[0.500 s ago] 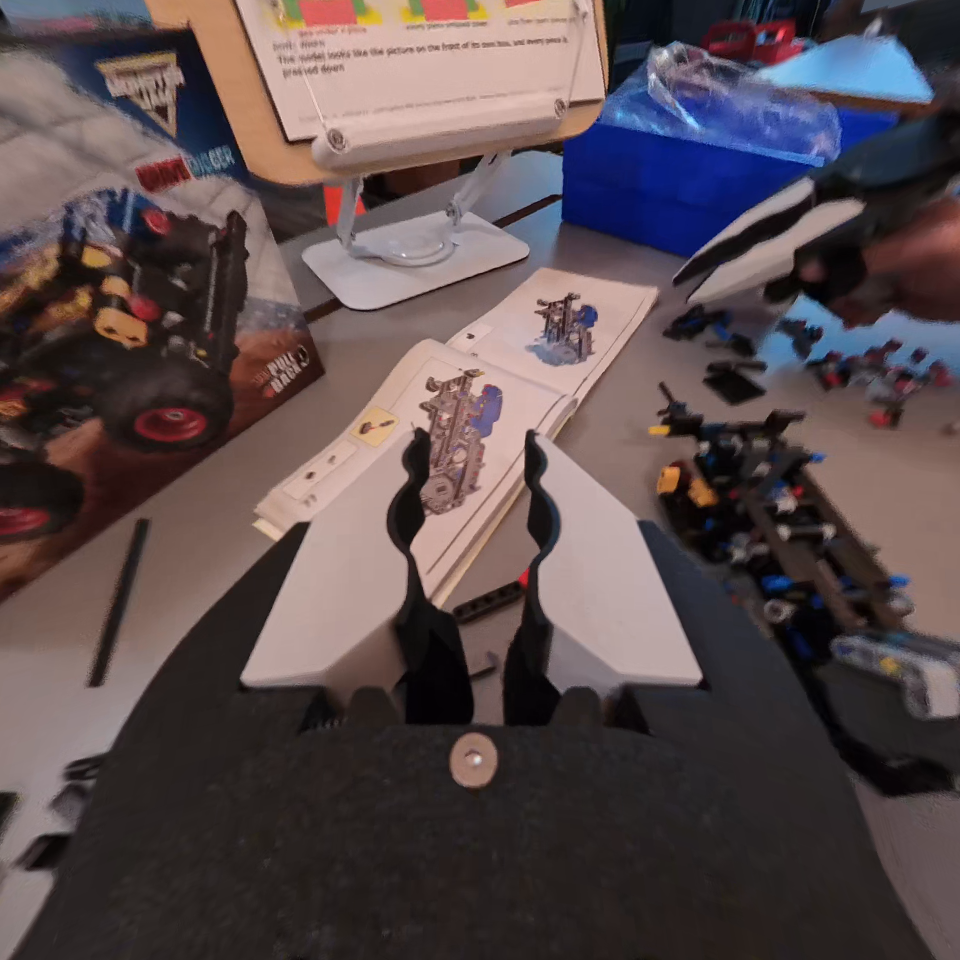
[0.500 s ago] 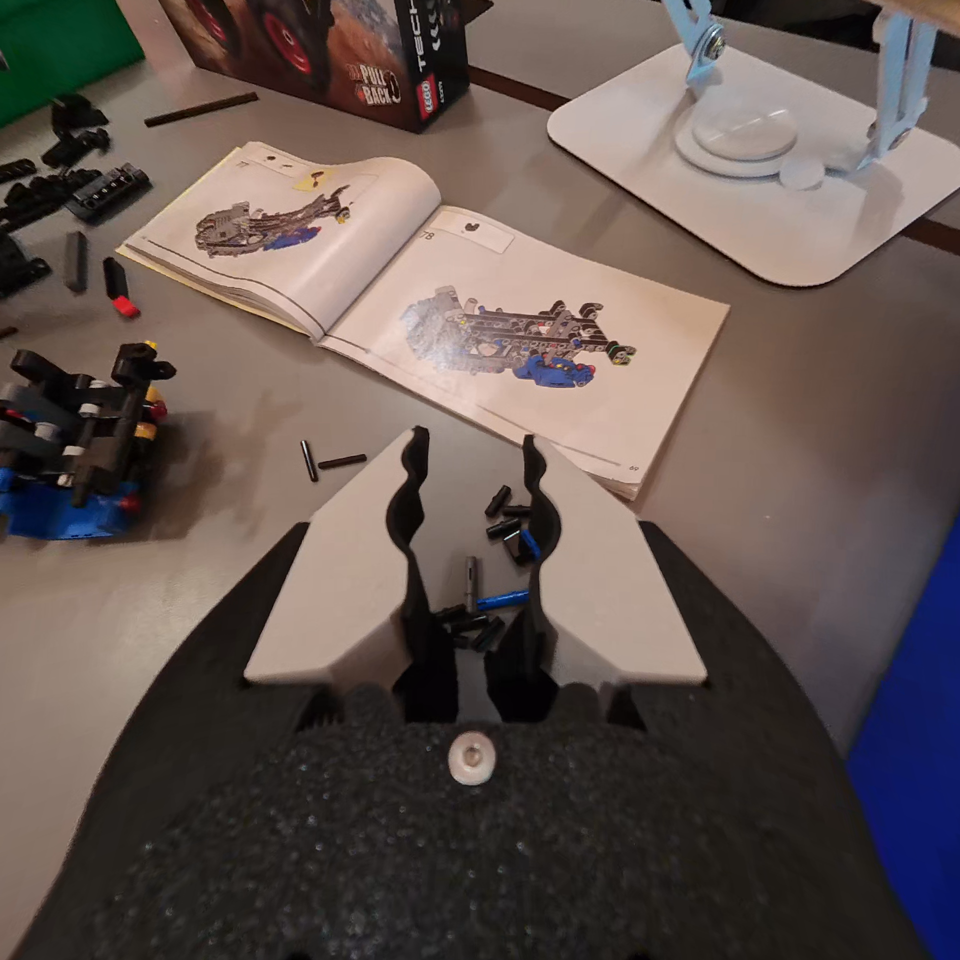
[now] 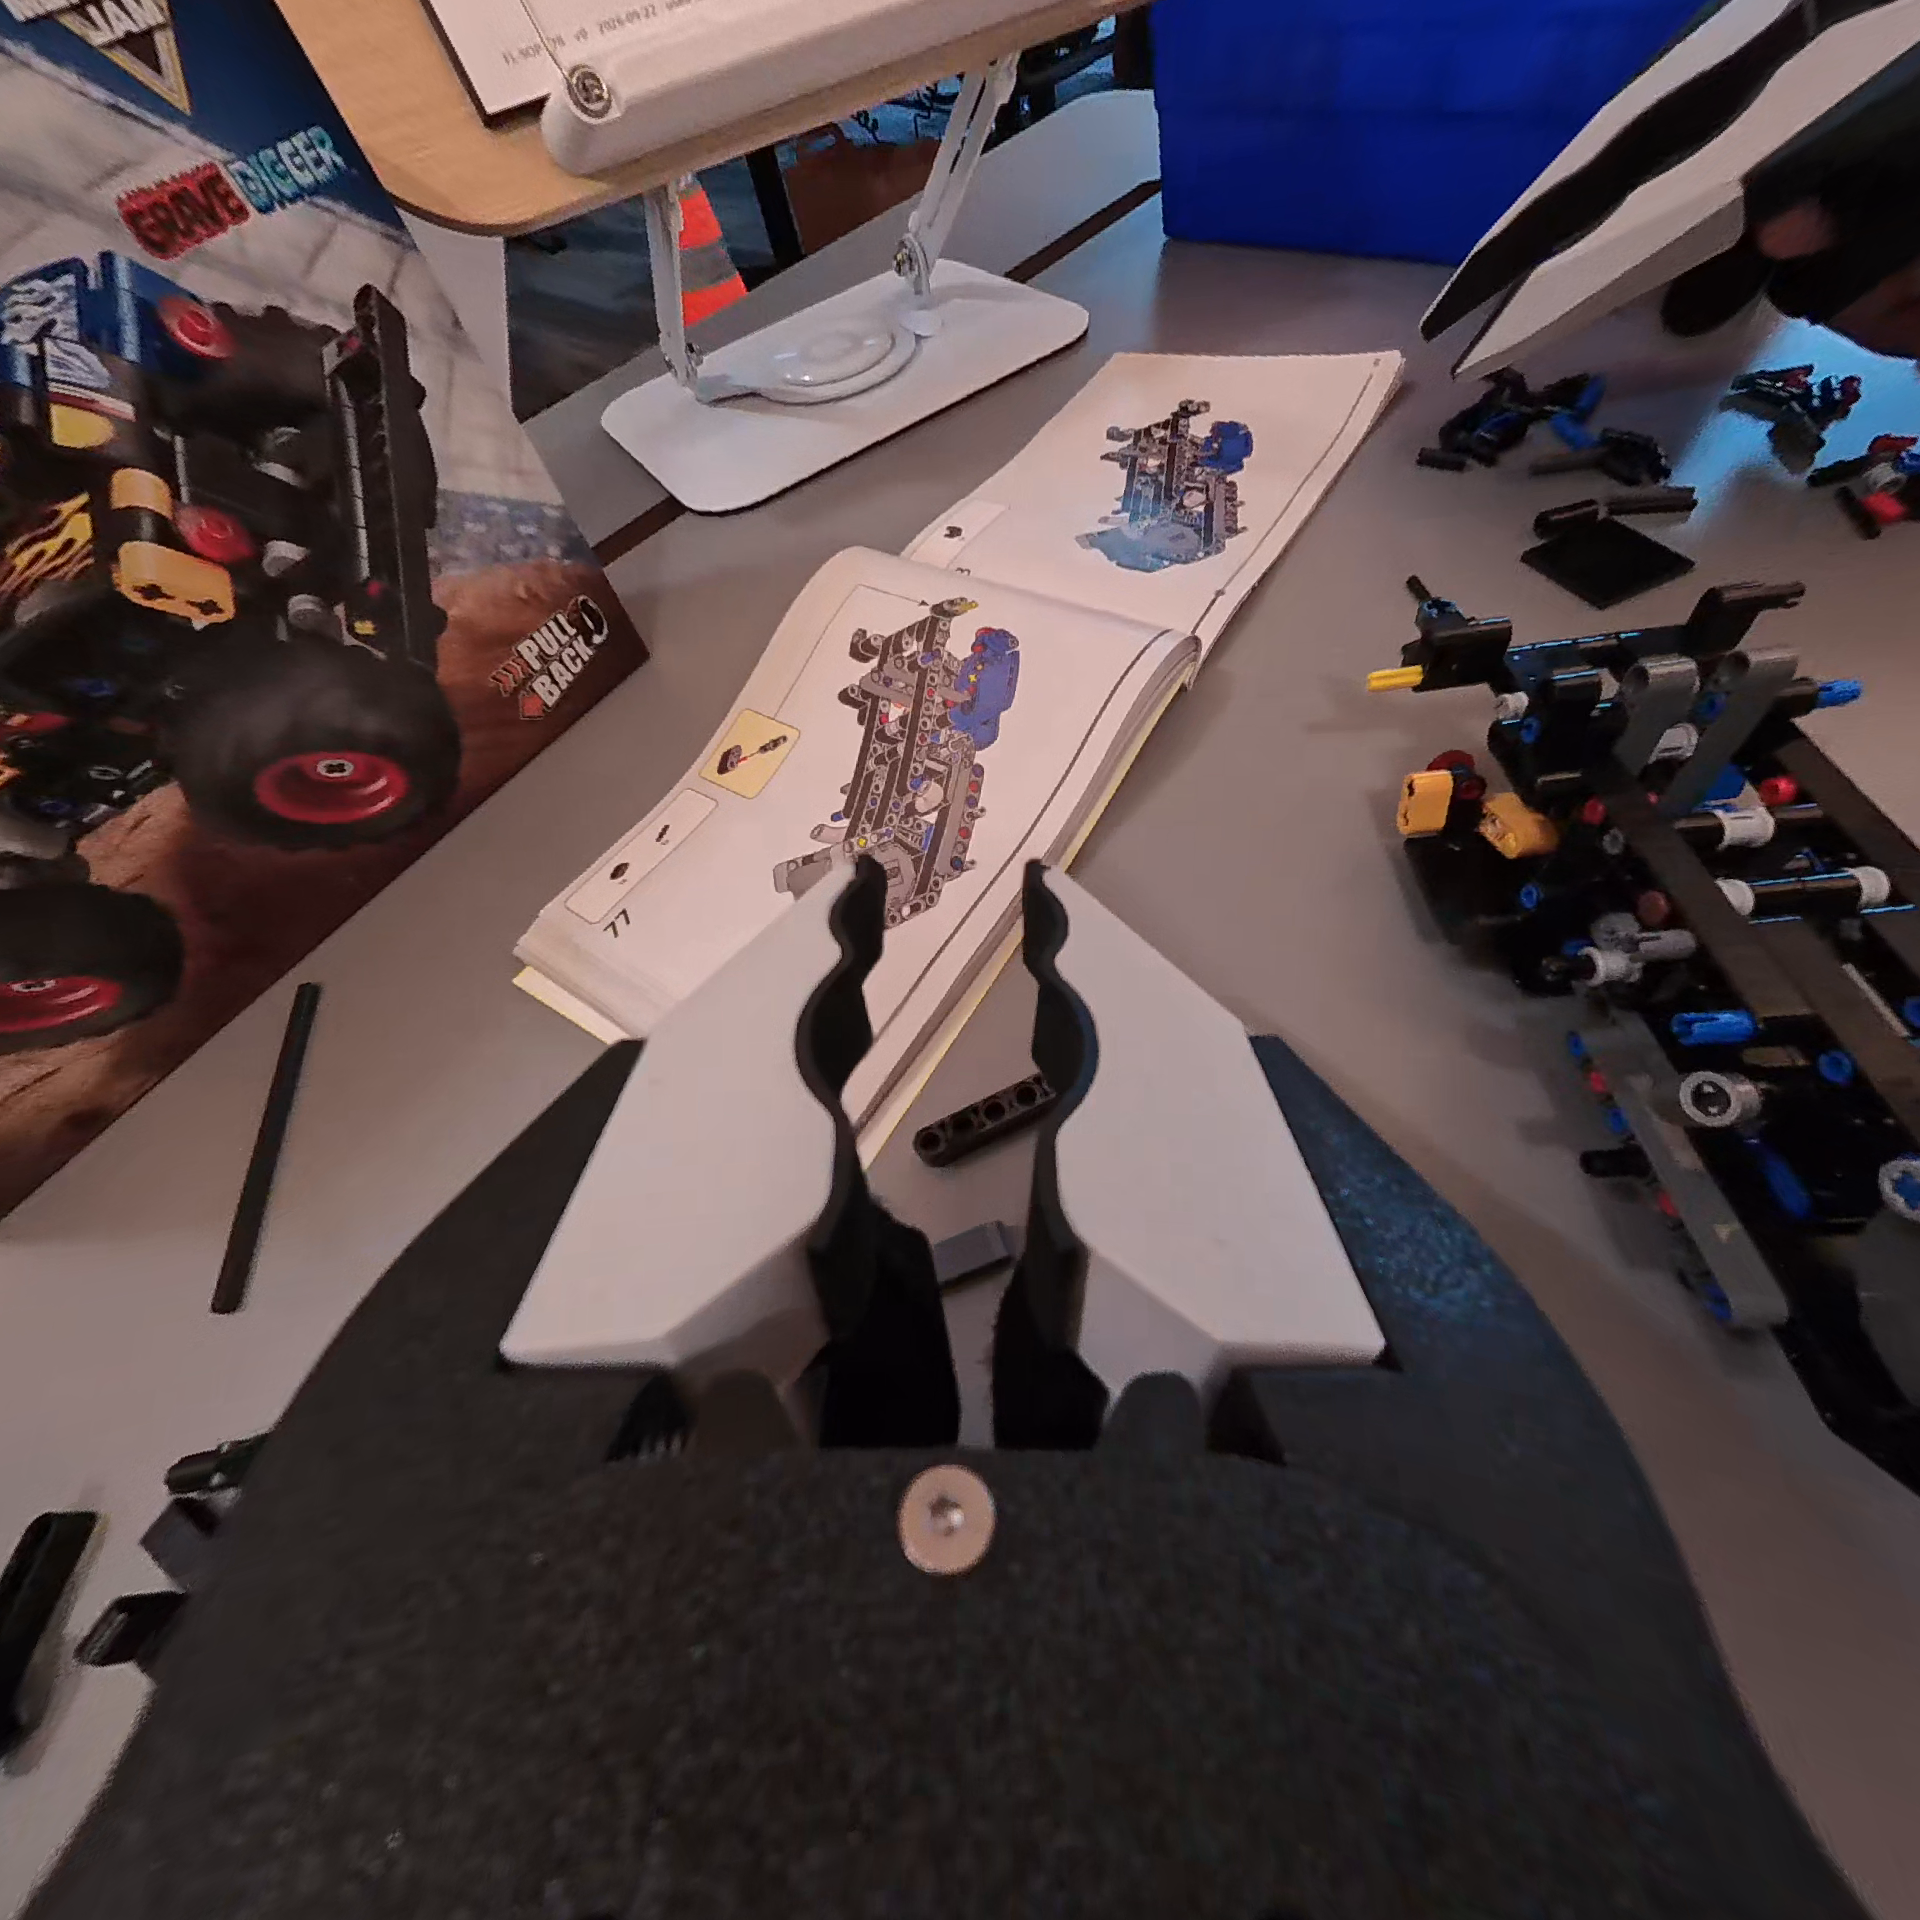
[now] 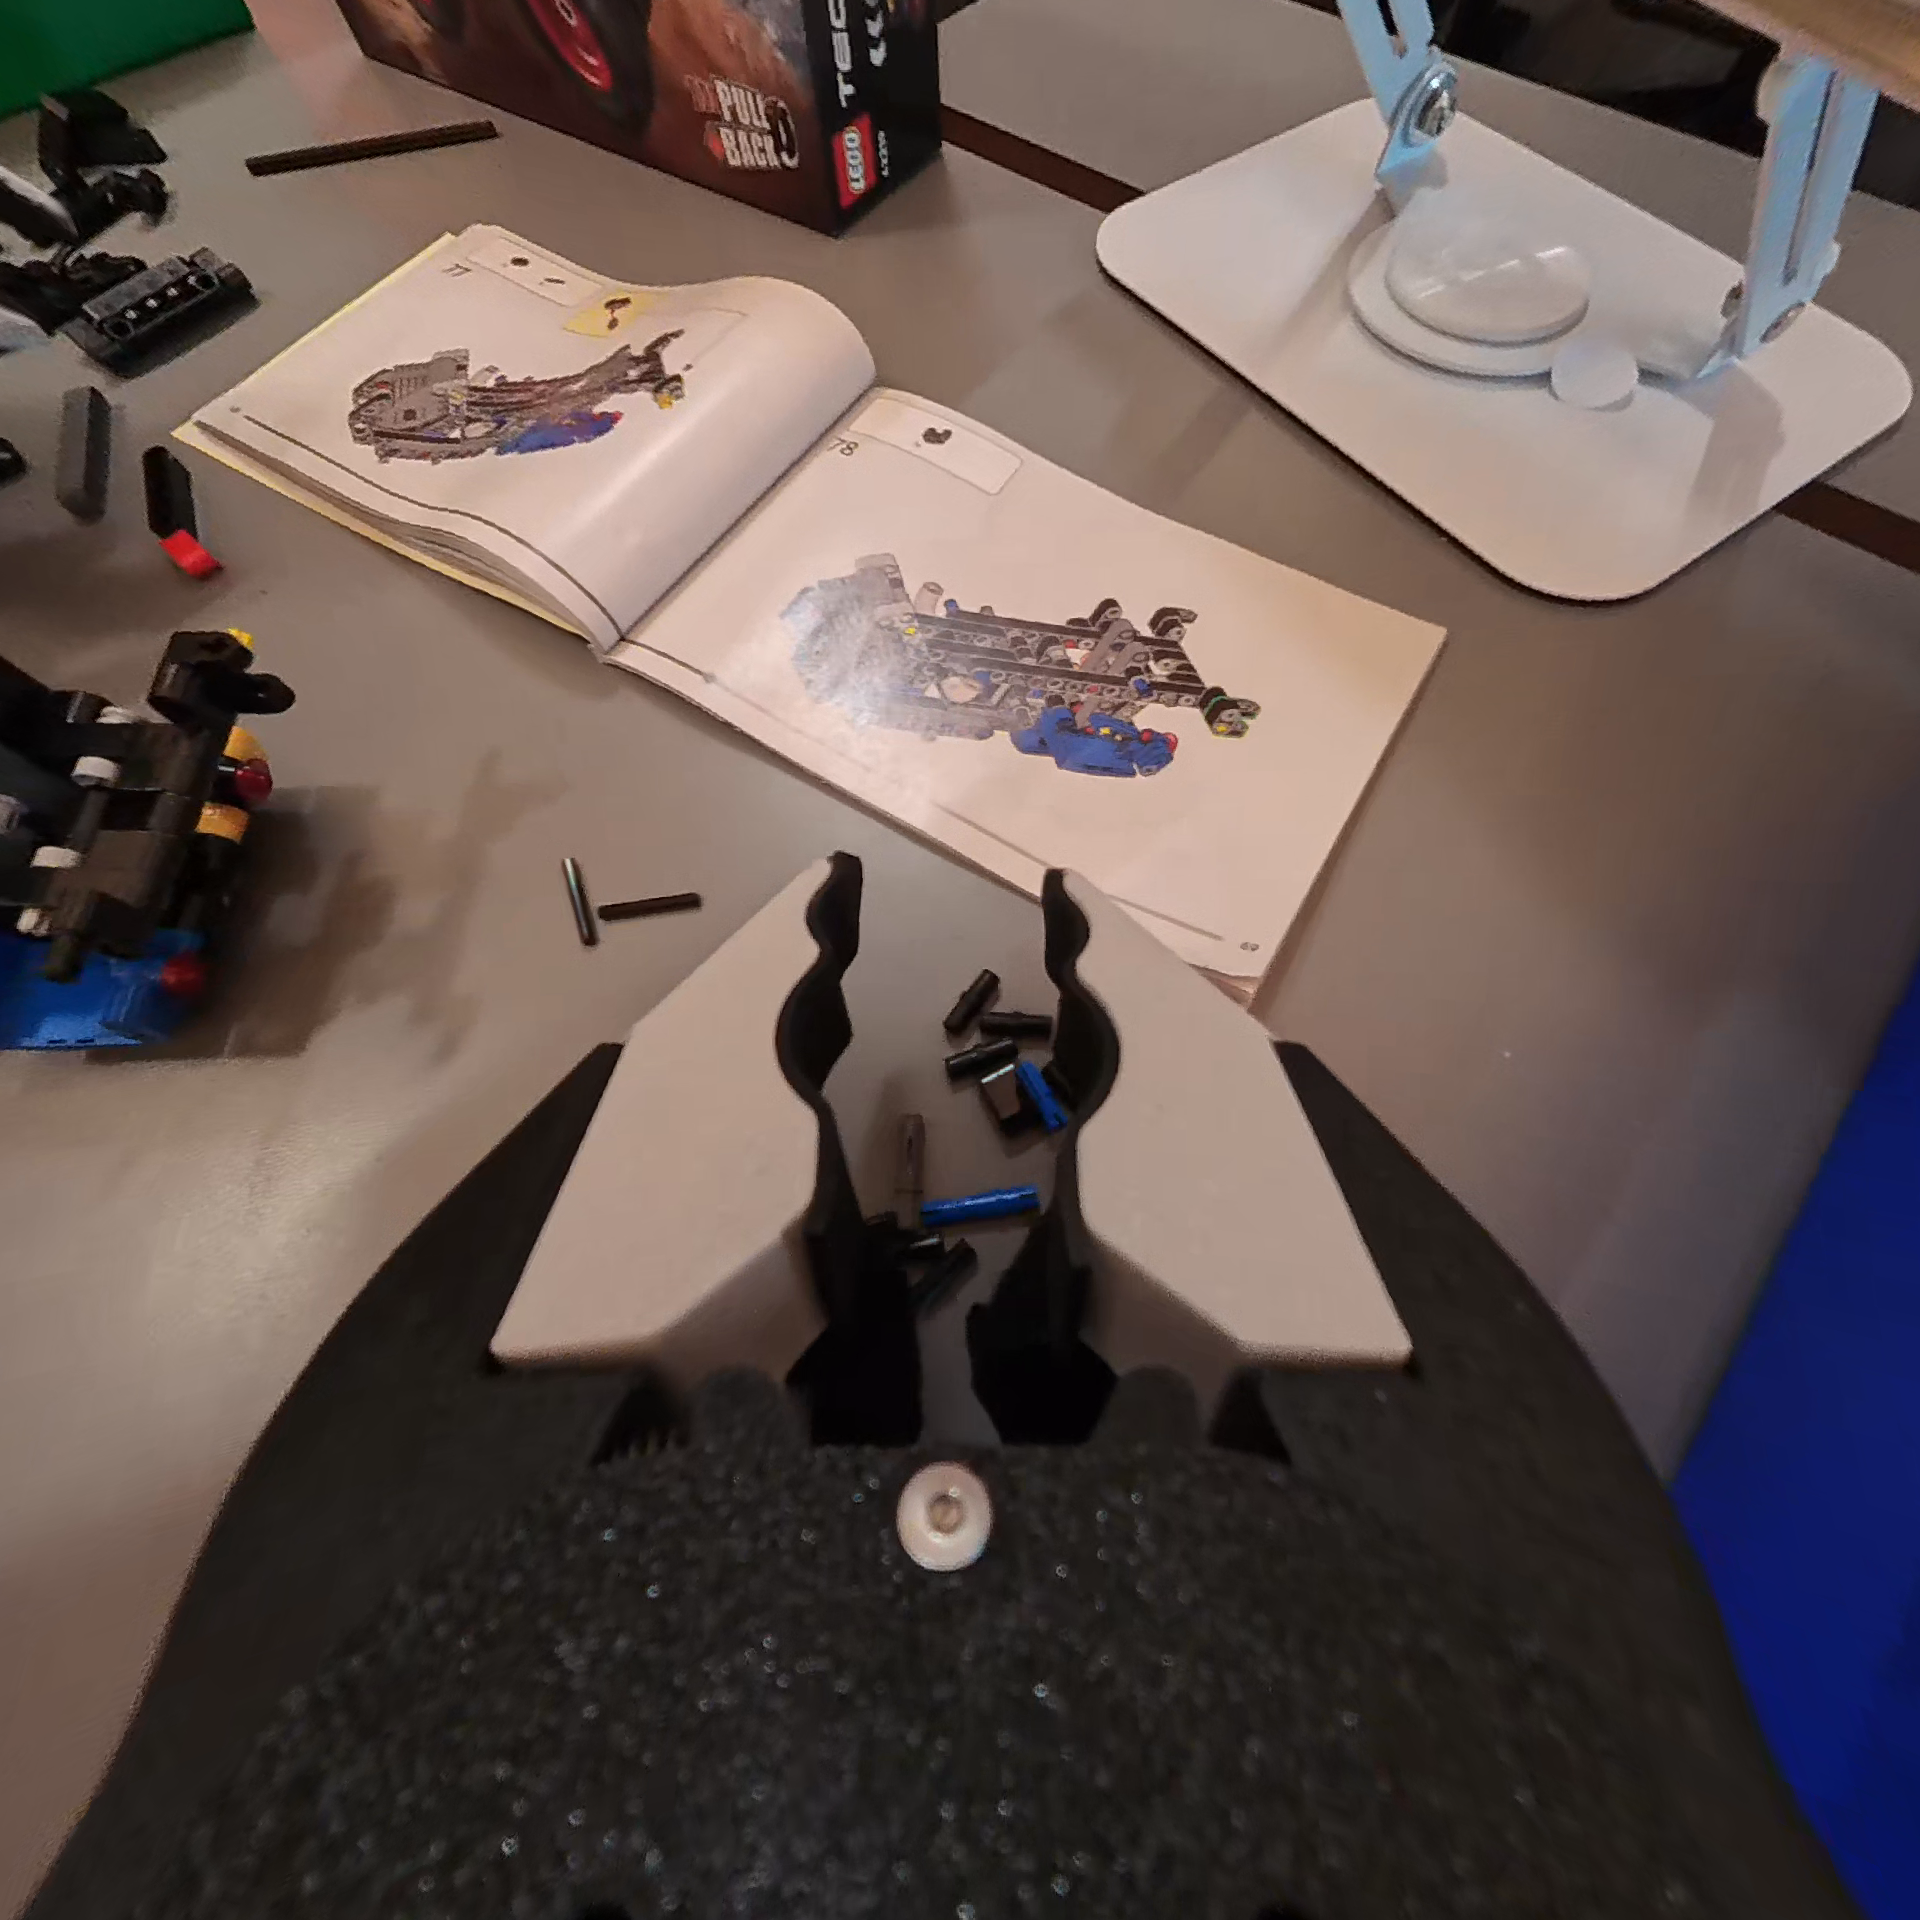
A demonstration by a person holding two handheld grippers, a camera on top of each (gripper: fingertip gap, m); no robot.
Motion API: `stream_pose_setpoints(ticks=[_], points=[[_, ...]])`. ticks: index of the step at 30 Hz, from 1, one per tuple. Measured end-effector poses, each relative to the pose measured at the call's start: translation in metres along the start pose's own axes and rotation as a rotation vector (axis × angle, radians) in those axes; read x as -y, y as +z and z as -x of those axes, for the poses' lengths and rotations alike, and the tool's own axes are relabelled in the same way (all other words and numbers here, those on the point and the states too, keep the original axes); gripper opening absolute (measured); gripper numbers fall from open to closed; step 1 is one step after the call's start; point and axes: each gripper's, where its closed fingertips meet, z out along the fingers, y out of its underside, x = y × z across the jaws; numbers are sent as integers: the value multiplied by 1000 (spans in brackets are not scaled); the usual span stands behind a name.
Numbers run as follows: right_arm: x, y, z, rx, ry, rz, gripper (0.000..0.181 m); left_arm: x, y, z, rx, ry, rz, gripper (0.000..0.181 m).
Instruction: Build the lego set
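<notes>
left hand-held gripper (image 3: 951, 883) agape and empty over booklet (image 3: 935, 727), right hand-held gripper (image 4: 951, 883) agape above loose pins (image 4: 997, 1049)

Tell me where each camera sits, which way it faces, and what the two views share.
Left wrist view: sits on the left gripper, looking forward and down over the open manual toward the box and stand; the right gripper shows at upper right.
Right wrist view: sits on the right gripper, looking down at loose pins and across the manual; only its own fingers show.
Shared: manual, box, stand, half-built model, grey table.
</notes>
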Motion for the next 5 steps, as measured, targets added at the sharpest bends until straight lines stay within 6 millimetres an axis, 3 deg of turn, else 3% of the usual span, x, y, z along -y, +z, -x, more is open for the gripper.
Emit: stream_pose_setpoints(ticks=[5], points=[[2,0,9,10,-36,-2,34,-7,5,-4,-1,20,28,24]])
